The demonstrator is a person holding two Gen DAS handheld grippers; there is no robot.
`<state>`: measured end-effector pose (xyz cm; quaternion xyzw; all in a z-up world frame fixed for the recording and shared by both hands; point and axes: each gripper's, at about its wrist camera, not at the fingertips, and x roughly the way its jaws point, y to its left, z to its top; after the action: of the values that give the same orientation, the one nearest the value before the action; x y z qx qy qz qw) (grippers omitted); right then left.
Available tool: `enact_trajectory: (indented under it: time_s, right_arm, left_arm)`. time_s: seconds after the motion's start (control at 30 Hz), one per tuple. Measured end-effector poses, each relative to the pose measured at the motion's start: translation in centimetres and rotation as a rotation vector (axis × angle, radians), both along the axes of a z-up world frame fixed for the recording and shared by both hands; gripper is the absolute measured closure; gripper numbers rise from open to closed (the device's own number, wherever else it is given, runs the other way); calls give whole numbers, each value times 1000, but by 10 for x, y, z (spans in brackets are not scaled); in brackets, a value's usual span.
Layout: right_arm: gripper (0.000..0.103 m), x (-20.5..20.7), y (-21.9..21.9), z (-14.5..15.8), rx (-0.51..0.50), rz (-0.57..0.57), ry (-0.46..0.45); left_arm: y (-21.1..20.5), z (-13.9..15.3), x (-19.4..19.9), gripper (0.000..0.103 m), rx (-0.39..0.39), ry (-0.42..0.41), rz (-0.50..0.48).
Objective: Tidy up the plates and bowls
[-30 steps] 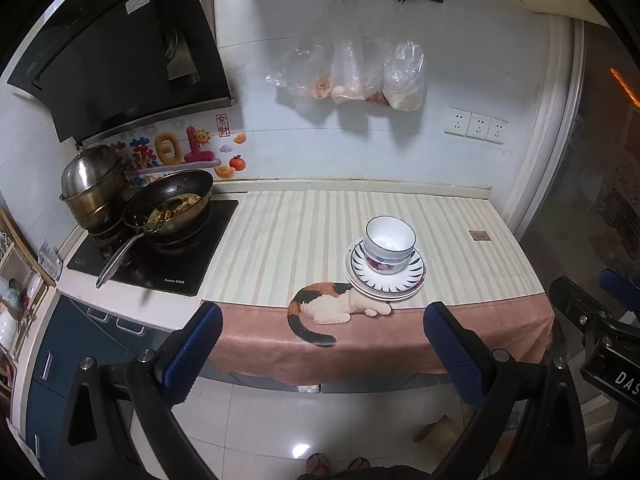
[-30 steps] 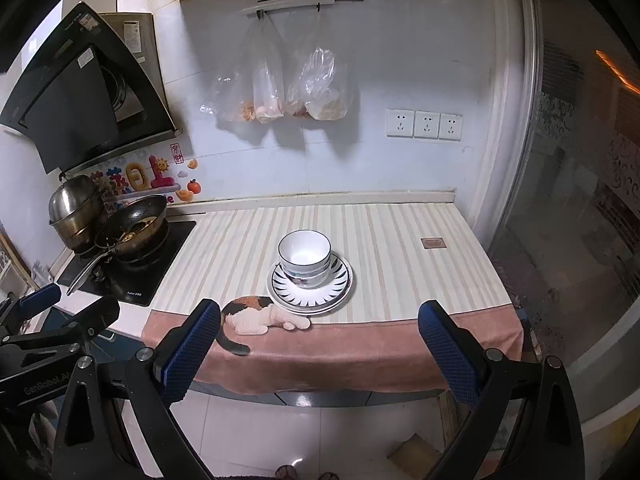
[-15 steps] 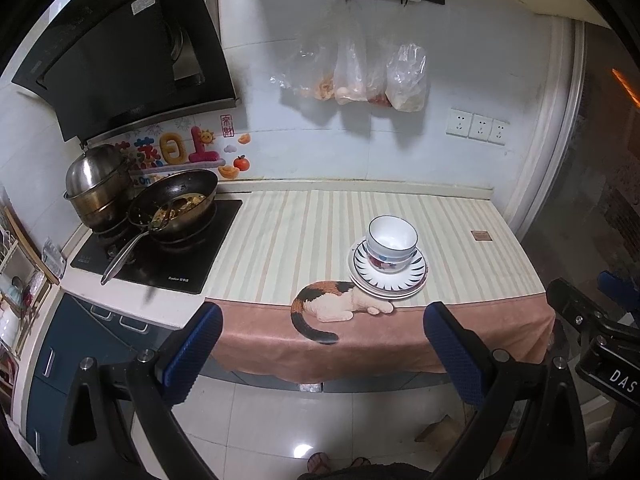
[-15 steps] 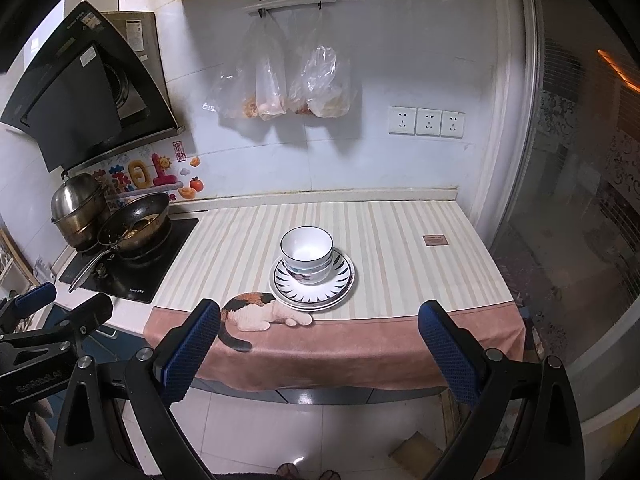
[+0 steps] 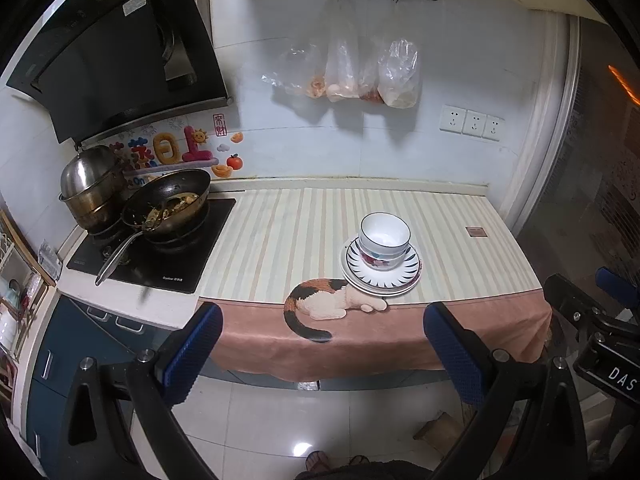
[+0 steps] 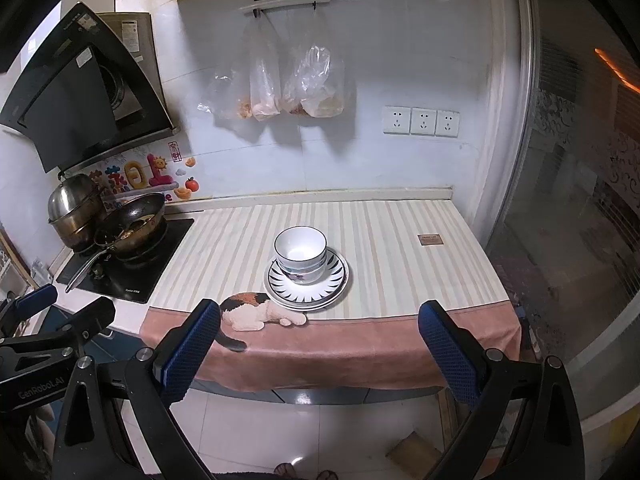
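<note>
White bowls (image 5: 385, 245) sit nested on stacked plates (image 5: 404, 278) with a dark-rayed rim, near the front of the striped counter cloth. The same bowls (image 6: 301, 254) and plates (image 6: 332, 284) show in the right wrist view. My left gripper (image 5: 326, 344) is open and empty, held back from the counter over the floor. My right gripper (image 6: 320, 344) is also open and empty, likewise well short of the stack. Each gripper shows at the edge of the other's view.
A cat figure (image 5: 324, 305) is printed on the cloth just left of the plates. A stove (image 5: 160, 256) at the left holds a frying pan (image 5: 168, 204) and a steel pot (image 5: 90, 188). Plastic bags (image 5: 360, 72) hang on the wall. The cloth (image 6: 360, 348) drapes over the counter's front edge.
Both views have shifted only slightly; the grippers stay open and back from the counter. The bowls and plates have not moved.
</note>
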<state>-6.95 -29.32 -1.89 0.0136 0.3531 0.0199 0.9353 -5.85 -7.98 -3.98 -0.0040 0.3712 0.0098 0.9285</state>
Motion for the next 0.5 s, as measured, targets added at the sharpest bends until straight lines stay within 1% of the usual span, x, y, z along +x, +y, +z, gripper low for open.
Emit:
enact_trajectory:
  time_s: [0.5]
  right_arm:
    - [2, 0, 2, -2, -2, 2, 3]
  left_arm:
    - [2, 0, 2, 0, 0, -1, -6]
